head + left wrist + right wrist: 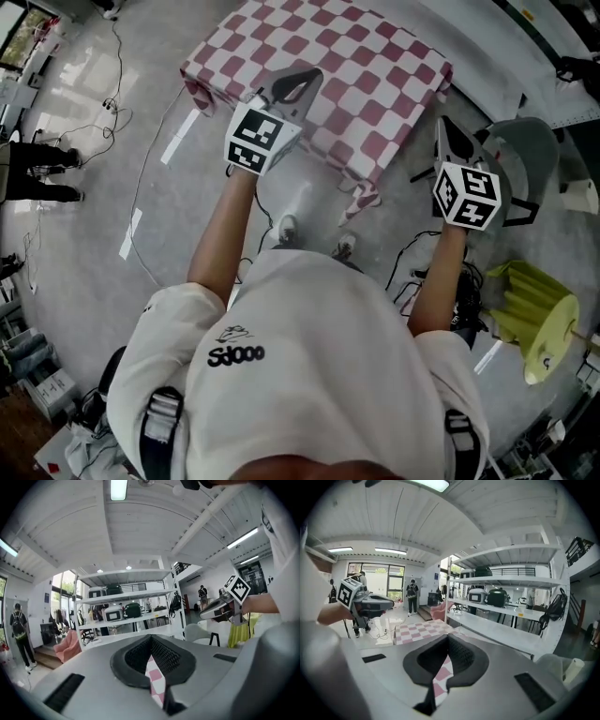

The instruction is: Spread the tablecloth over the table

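Tablecloth (pixel 347 75) stretching out just beyond shoes (pixel 289 228), near hem raised. Left gripper (pixel 298 86) clamping shut on hem, right gripper (pixel 446 131) pinching hem further along. Both standing apart, probably tensioning cloth for flat lay.

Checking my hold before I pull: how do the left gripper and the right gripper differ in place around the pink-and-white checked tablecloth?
In the head view the left gripper overlaps the pink-and-white checked tablecloth, while the right gripper sits off its right edge, near a grey chair. The right gripper's view shows spread cloth beyond its jaws; the left gripper's view shows white shelves instead. Both have jaws shut on a strip of that cloth.
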`<state>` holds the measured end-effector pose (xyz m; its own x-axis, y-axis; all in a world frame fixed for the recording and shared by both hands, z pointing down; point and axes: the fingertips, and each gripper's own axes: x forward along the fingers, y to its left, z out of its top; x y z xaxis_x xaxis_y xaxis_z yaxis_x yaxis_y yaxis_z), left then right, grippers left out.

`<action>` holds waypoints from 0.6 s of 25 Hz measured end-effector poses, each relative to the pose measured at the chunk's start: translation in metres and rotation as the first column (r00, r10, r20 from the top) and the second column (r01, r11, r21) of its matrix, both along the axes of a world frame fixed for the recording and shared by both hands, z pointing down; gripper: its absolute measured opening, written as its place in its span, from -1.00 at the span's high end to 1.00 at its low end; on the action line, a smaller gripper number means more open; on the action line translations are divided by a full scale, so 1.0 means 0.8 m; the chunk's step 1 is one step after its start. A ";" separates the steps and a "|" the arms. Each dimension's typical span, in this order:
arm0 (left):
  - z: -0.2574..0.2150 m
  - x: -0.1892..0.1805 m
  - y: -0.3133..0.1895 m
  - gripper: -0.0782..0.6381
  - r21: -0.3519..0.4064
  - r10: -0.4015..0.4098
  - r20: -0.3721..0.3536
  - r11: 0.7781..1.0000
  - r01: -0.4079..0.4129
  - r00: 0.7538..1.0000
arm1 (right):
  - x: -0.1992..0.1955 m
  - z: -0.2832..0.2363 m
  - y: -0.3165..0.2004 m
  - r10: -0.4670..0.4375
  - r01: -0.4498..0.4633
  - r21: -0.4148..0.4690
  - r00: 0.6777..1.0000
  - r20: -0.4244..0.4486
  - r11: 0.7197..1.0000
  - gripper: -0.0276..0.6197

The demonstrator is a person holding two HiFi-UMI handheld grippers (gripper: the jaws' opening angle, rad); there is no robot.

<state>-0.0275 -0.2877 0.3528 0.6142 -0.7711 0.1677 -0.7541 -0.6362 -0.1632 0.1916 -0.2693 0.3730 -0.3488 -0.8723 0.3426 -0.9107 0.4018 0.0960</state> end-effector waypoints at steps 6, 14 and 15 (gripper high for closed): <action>-0.062 -0.013 0.002 0.71 0.099 -0.018 -0.010 0.995 0.019 1.000 | -0.031 -0.071 0.001 -0.066 0.072 0.113 0.996 -0.055 0.991 0.84; -0.114 -0.013 0.014 0.71 0.195 -0.001 0.009 0.981 0.000 1.000 | -0.056 -0.119 0.004 -0.120 0.131 0.181 0.990 -0.071 0.975 0.85; -0.119 -0.014 0.015 0.71 0.202 0.000 0.008 0.979 -0.002 1.000 | -0.060 -0.124 0.004 -0.129 0.139 0.189 0.990 -0.064 0.972 0.85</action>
